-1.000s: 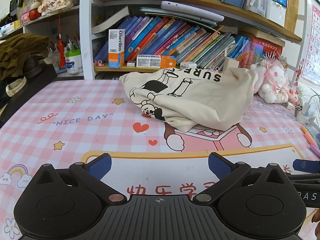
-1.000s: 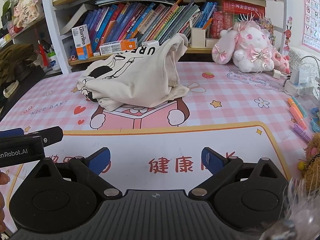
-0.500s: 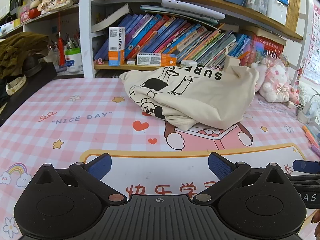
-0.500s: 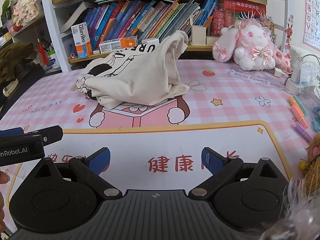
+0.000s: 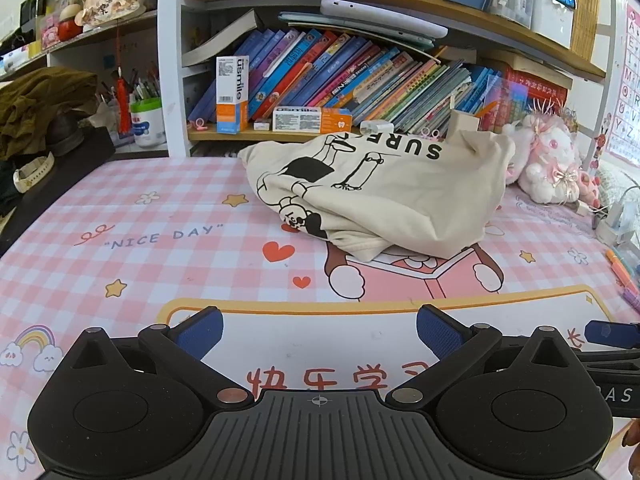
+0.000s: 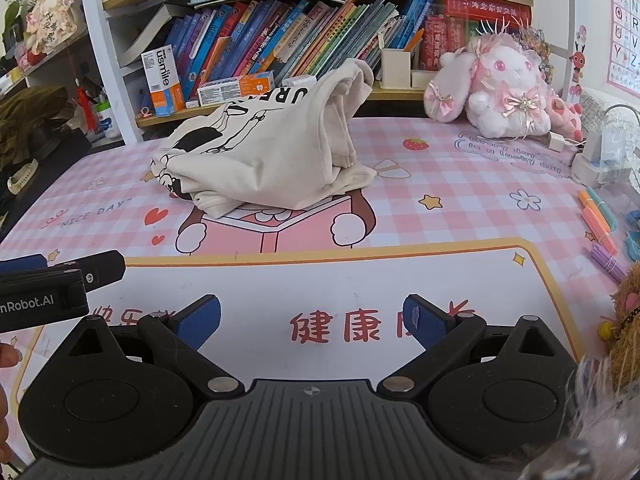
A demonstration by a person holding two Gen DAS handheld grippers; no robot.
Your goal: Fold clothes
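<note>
On desk mat (image 5: 168,216) | shirt (image 5: 384,188) crumpled | both tools agape, empty

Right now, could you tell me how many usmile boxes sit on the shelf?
2: one box standing upright, one lying flat just to its right, both before the books. Others may be hidden.

Cream garment (image 5: 384,196) printed with black cartoon figures and the inverted letters "SURF". It was left unfolded in a crumpled heap, bunched highest at its rear right corner, on the pink checked tabletop (image 5: 168,240), partly over the mat's pink book drawing, before the bookshelf.
</note>
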